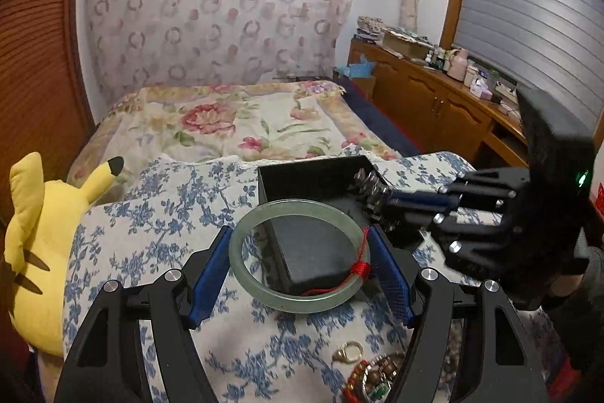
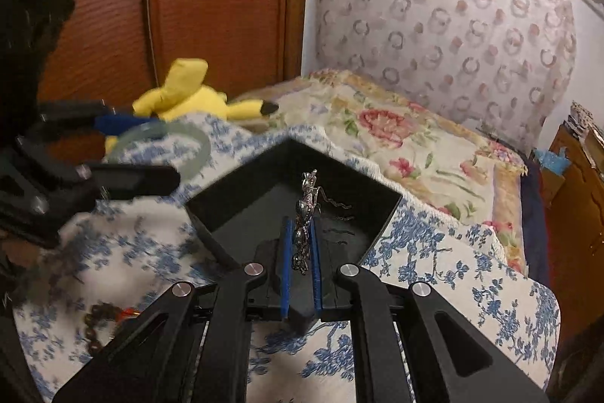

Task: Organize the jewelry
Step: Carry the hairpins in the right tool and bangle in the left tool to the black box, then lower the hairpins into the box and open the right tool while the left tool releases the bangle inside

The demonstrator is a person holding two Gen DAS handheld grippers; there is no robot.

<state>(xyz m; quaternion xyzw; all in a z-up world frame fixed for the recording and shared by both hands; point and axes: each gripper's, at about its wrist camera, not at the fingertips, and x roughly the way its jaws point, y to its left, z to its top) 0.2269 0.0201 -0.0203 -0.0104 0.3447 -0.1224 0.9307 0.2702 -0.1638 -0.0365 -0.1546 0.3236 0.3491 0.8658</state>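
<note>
My left gripper (image 1: 300, 233) is shut on a pale green jade bangle (image 1: 264, 295) with a red cord, held level above the near left edge of the open black box (image 1: 302, 176). The bangle also shows in the right wrist view (image 2: 170, 131). My right gripper (image 2: 302, 225) is shut on a silver chain bracelet (image 2: 304, 225) and holds it over the black box (image 2: 241, 199). In the left wrist view the right gripper (image 1: 372, 195) reaches in from the right with the chain (image 1: 368, 186) over the box's right wall.
The box sits on a blue floral cloth (image 1: 151, 233) on the bed. A gold ring (image 1: 349, 352), a beaded bracelet (image 1: 381, 371) and other jewelry lie on the cloth at the front. A yellow plush toy (image 1: 37, 252) lies at the left. A wooden cabinet (image 1: 434, 101) stands at the right.
</note>
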